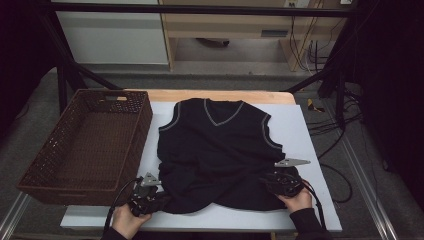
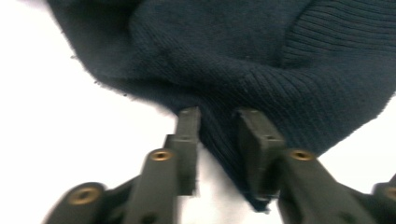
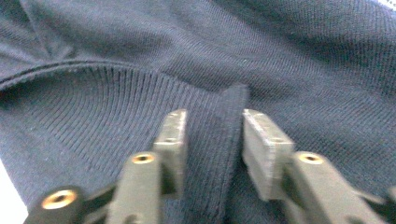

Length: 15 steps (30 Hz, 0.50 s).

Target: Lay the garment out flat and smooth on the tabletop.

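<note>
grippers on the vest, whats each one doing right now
Left gripper: shut on the ribbed hem of the dark vest.
Right gripper: shut on a fold of the vest's hem.

Both grippers (image 1: 155, 192) (image 1: 272, 179) low, jaws parted

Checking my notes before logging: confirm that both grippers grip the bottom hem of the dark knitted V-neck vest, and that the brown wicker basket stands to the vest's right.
One thing is off: the brown wicker basket stands to the left of the dark knitted V-neck vest, as the high view shows. The rest holds: the left gripper and right gripper each have ribbed hem fabric between the jaws.
</note>
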### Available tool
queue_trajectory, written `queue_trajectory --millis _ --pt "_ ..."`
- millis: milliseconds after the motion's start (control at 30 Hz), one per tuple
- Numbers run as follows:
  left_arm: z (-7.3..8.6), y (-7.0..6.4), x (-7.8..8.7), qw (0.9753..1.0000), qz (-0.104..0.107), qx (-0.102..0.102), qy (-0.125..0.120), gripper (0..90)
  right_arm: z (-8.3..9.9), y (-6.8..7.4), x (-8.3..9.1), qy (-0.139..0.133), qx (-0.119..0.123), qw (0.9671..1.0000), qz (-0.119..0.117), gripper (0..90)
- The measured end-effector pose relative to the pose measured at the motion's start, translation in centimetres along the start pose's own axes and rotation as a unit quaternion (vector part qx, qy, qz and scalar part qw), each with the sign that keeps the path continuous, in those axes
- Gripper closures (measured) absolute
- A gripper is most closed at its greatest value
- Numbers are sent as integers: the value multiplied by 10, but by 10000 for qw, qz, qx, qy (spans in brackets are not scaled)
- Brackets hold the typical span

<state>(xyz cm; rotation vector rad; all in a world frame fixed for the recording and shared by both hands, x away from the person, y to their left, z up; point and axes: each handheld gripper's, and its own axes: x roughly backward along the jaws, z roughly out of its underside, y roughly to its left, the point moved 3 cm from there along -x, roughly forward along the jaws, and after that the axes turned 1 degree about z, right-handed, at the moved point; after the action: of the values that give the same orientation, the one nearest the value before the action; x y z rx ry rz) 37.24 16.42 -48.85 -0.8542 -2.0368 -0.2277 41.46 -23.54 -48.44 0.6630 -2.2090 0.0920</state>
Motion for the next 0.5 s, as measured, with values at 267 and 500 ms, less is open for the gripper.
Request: queue_trajectory --millis 267,500 --pt "1 -1 2 9999 19 -101 16 823 -3 5 8 26 115 9999 -50 838" --pt "8 -3 12 9999 -113 -57 -4 834 3 13 33 -363 174 9987 -305 838"
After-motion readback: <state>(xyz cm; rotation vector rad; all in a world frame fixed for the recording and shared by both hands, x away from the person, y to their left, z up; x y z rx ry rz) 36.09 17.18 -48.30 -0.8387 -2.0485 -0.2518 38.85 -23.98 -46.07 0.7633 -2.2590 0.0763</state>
